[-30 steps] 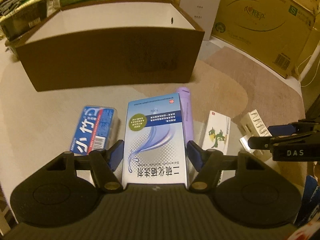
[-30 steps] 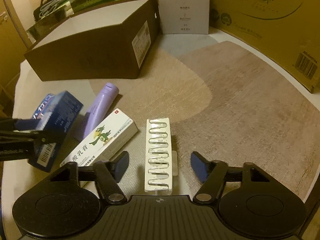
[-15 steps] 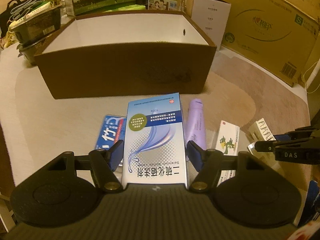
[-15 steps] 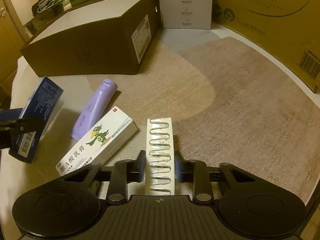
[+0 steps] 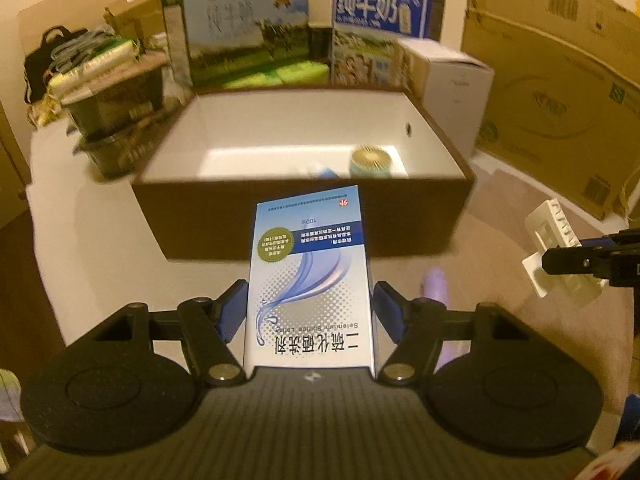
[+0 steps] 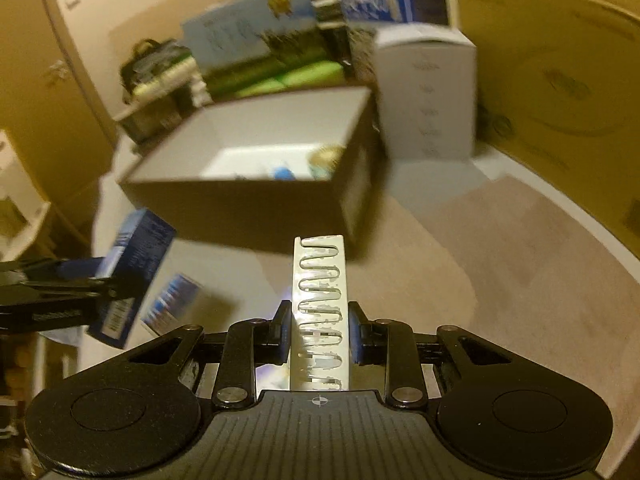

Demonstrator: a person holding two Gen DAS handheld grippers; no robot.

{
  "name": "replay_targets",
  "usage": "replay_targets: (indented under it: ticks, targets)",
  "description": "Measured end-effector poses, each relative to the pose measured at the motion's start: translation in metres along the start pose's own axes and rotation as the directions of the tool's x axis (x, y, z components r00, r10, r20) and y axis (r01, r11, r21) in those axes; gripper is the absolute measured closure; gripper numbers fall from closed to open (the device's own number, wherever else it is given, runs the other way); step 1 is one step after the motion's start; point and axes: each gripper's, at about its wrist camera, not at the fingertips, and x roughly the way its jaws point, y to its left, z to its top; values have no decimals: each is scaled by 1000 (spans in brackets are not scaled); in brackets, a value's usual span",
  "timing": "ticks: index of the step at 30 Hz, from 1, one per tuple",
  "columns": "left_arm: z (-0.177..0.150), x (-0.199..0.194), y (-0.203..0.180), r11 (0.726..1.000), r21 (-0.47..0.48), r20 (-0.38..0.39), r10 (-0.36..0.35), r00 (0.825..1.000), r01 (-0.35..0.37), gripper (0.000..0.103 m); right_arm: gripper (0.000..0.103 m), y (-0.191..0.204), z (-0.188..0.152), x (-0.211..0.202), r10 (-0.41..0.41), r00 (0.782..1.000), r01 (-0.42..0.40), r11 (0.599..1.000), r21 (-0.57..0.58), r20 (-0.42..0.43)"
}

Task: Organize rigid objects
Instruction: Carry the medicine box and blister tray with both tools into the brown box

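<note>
Here, the blue-and-white medicine carton stands clamped between the two fingers of the left gripper, its printed face toward the camera and its text upside down; the blue pads press on its two long sides. The carton is lifted off the bench and its far end overlaps the near wall of the brown open box in the left wrist view. In the right wrist view the same carton appears at the left, tilted, held by the left gripper.

The white strip pack, bearing a row of loop-shaped ridges, is gripped on both long edges by the right gripper, whose fingers are drawn in narrowly around it. It projects straight forward, raised above the bench, with its far tip just before the near corner of the brown open box. From the left wrist view the strip pack and right gripper are seen at the right edge.

Inside the box, on its white floor, lie a round pale-green container and, beside it, a blue object too blurred to identify. A lilac tube lies on the bench beyond the left gripper's right finger, and a small blue-and-white packet lies on the bench below the held carton. Milk cartons, a white box and large cardboard cartons stand behind.
</note>
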Motion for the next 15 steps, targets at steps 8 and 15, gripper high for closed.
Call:
replay_targets:
  ticks: [8,15]
  targets:
    - [59,4,29,997,33,73,62,995,-64,38,75,38,54,19,93,994,-89,995,-53,64]
    - [105,26,43,993,72,94,88,992,-95,37,75,64,103,47,114,989,-106,991,-85,96]
